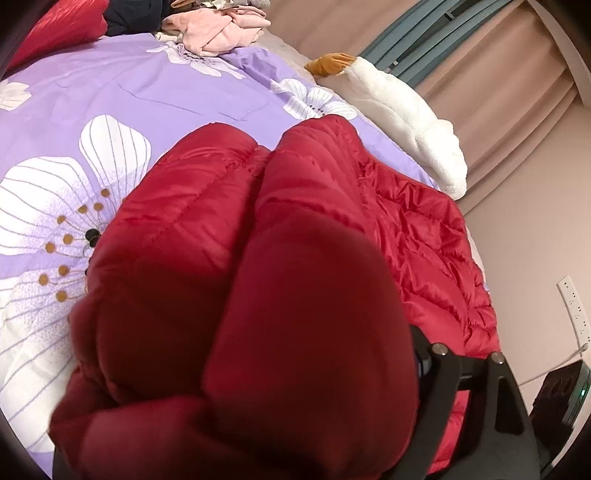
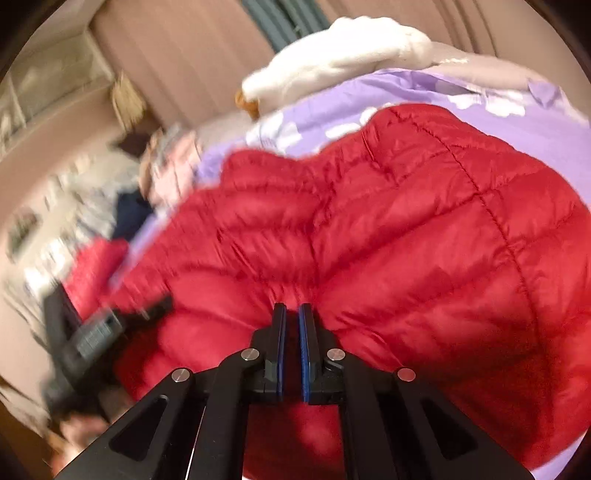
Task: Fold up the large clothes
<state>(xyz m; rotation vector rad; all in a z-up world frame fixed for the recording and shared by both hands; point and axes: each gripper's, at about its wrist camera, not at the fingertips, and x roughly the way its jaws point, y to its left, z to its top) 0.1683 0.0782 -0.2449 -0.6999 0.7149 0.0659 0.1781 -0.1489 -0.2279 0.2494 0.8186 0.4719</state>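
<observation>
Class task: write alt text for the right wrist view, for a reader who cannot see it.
The right gripper is clamped on a fold of a red quilted puffer jacket that fills most of the frame, lying on a purple floral bedspread. A white plush toy lies beyond; the left side is motion-blurred.

Down jacket (image 1: 258,258): bright red, quilted in stitched channels, glossy sheen. Duvet cover (image 1: 110,92) beneath jacket: lilac ground, large white flowers with grey-lined petals, ochre-dotted stamens. Plush toy (image 1: 399,110) beyond jacket: white, with orange-brown tip. Clothes pile (image 1: 218,29) at far end beyond jacket: pale pink. Right gripper (image 2: 291,314) at jacket's near edge: black, with blue pads (image 2: 303,350)
</observation>
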